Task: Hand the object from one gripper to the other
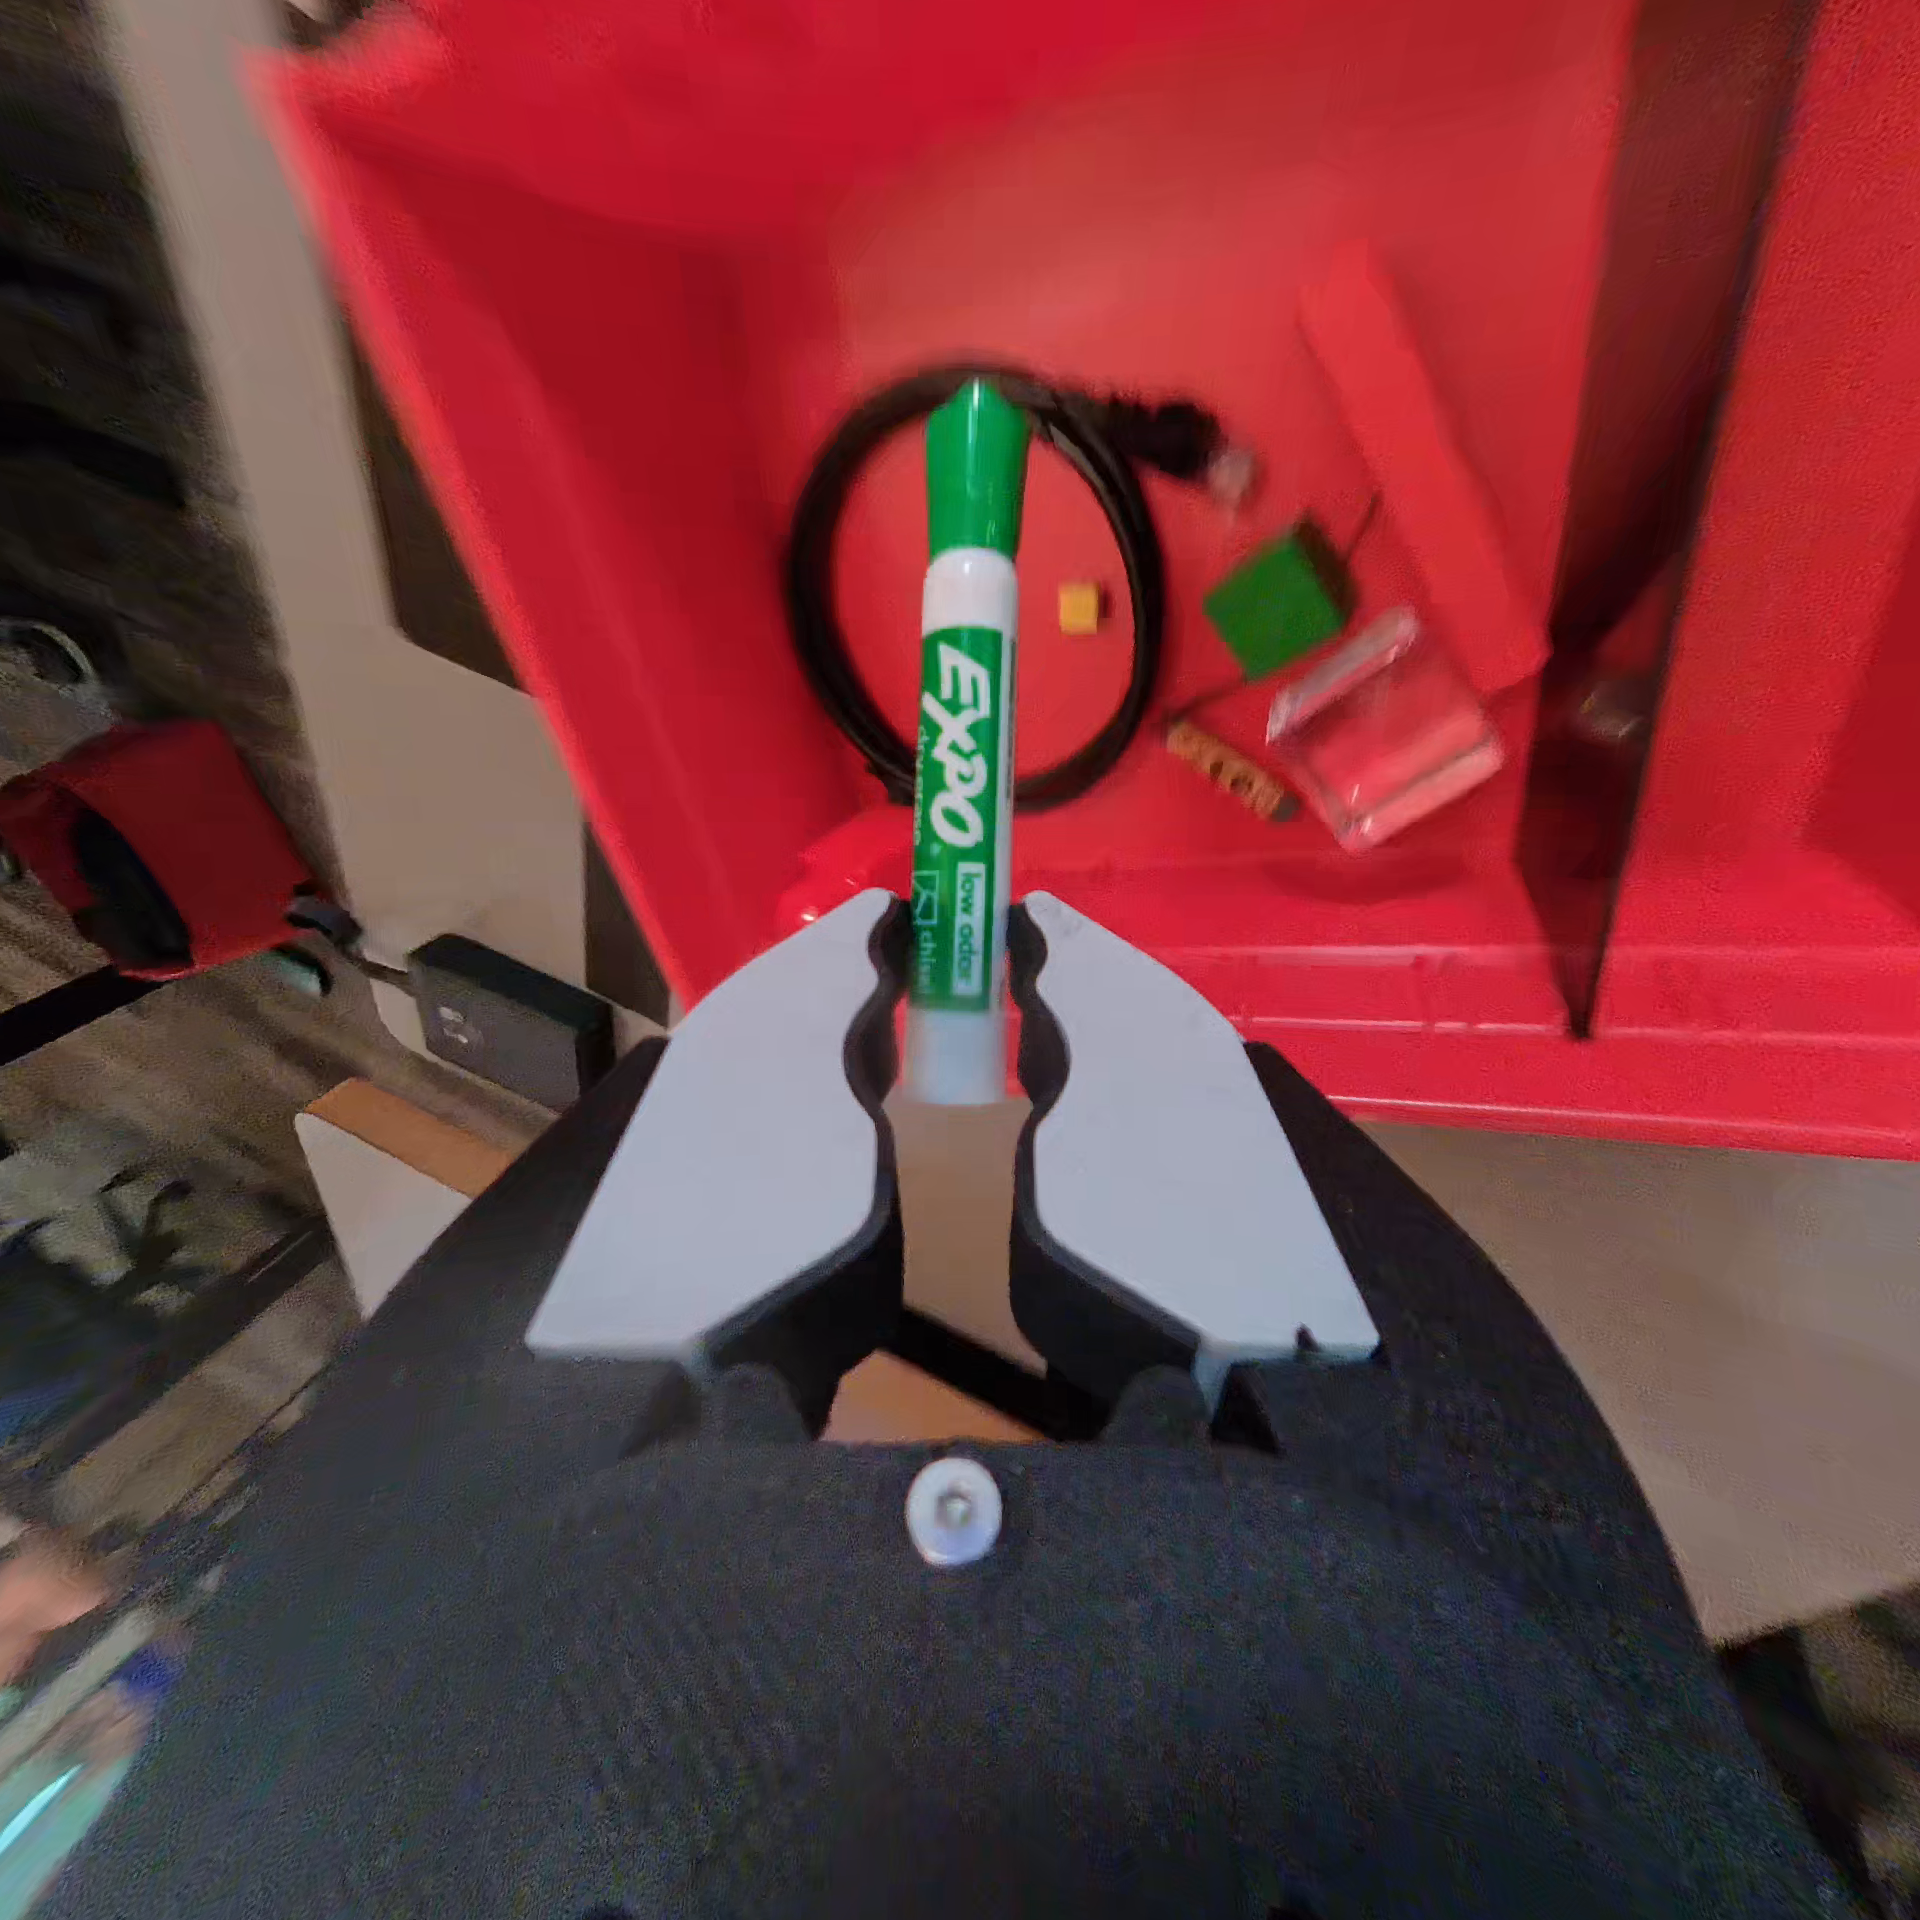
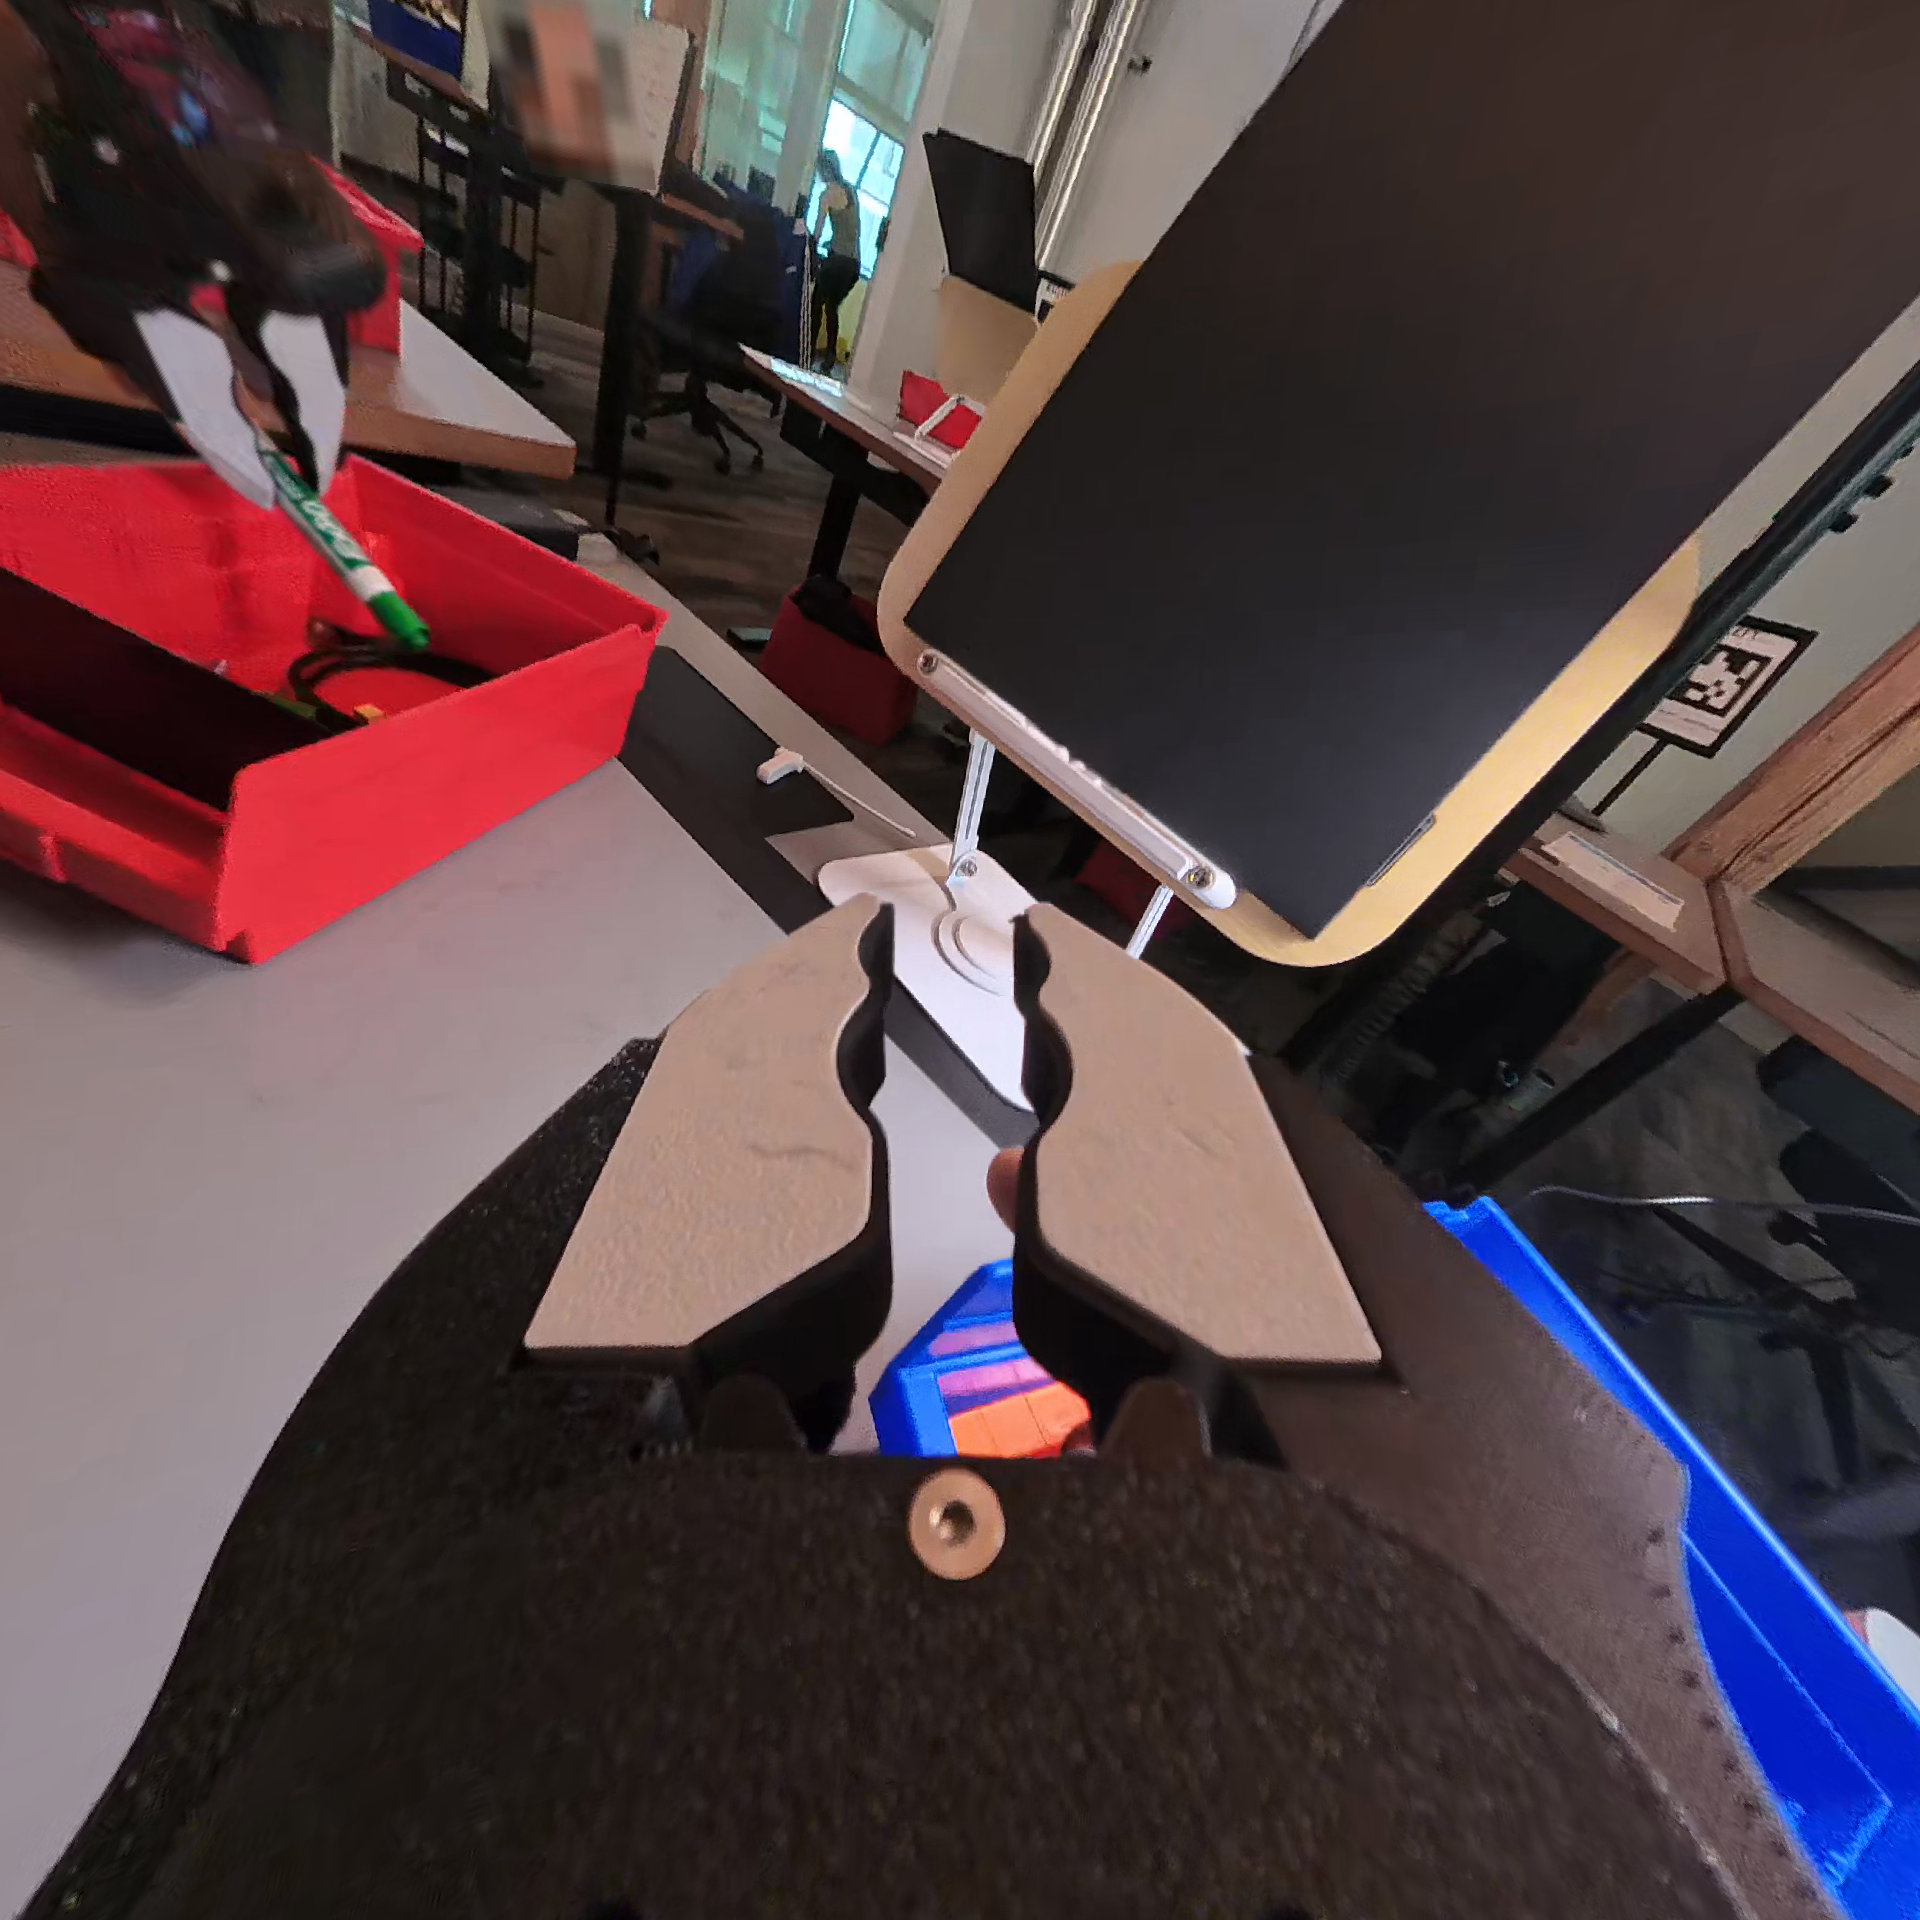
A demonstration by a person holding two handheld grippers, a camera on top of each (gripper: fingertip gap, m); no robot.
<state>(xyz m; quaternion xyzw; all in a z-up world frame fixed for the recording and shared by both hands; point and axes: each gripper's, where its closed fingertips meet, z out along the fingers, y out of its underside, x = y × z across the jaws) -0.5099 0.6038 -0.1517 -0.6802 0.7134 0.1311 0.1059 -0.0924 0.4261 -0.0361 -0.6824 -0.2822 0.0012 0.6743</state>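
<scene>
- Left claw [image 1: 954, 935]: clamped on green marker [image 1: 961, 727] at its butt end; cap end points fwd, out beyond the tips, over the red bin [image 1: 623, 520].
- Right claw [image 2: 951, 935]: part-open, narrow gap, nothing in it; well apart from marker, over grey surface [image 2: 312, 1039].
- Handling (est.): light, rigid, smooth plastic barrel; prob. slippery, may pivot in grip.
- Recommended hold: mid-barrel or cap section just ahead of left claw tips, across the axis.
- Risk: early release drops it into bin w/ coiled cable [image 1: 831, 644].

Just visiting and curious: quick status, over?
Left gripper shut on green marker, over red bin. Right gripper open, empty, well apart. Nothing between them.
</scene>
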